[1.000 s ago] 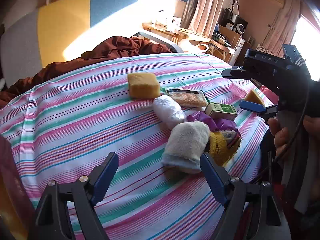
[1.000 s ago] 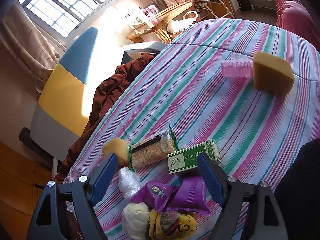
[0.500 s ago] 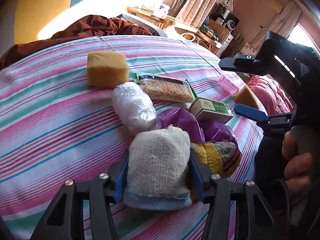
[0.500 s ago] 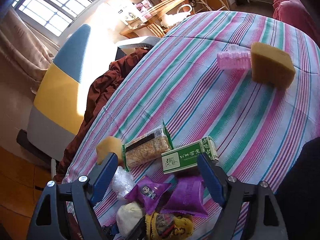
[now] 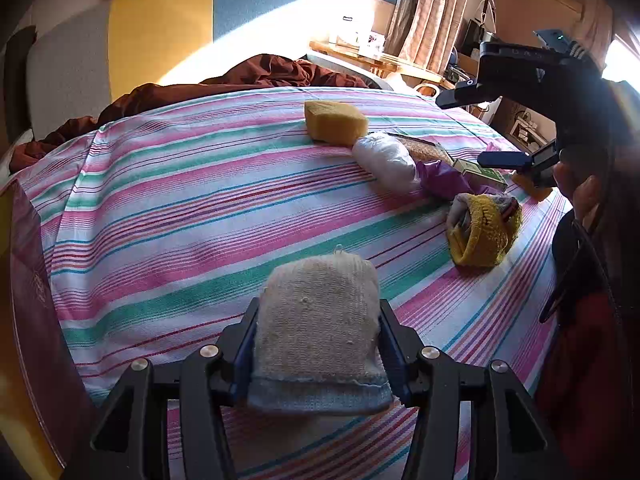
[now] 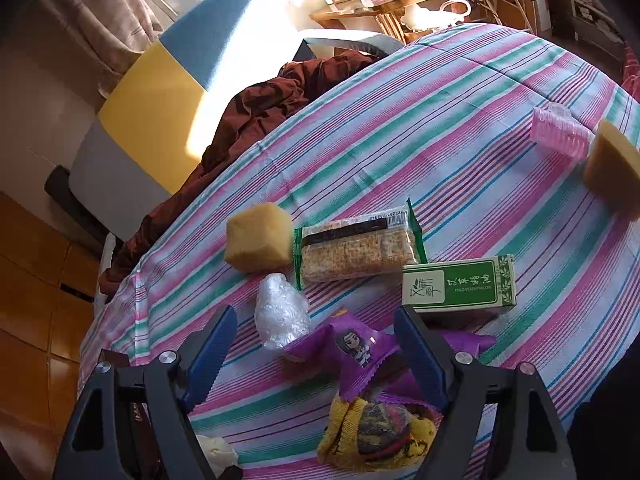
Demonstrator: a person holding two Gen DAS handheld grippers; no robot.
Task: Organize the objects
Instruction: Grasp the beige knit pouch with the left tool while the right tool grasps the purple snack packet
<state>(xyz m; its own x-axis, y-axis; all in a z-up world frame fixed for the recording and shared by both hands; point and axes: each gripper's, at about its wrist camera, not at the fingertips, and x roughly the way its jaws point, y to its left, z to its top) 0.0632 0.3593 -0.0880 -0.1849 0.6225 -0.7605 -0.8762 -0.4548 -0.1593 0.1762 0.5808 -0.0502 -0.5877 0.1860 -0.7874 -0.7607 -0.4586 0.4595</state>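
My left gripper (image 5: 318, 344) jaws clamp the rolled beige sock (image 5: 318, 320) to sort it apart, while my right gripper (image 6: 316, 344) jaws hang released above the purple snack packet (image 6: 352, 350).

My left gripper (image 5: 318, 344) is clamping at lower centre of its view; my right gripper (image 6: 316, 354) is hanging agape.

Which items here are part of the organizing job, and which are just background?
Job:
- left gripper, shut on cream sock
- right gripper, open
- yellow sock
- purple snack packet
- green box
- cracker pack
- sponge
- plastic wrap ball
- pink curler

Background:
- brown blanket
- chair
- wooden side table
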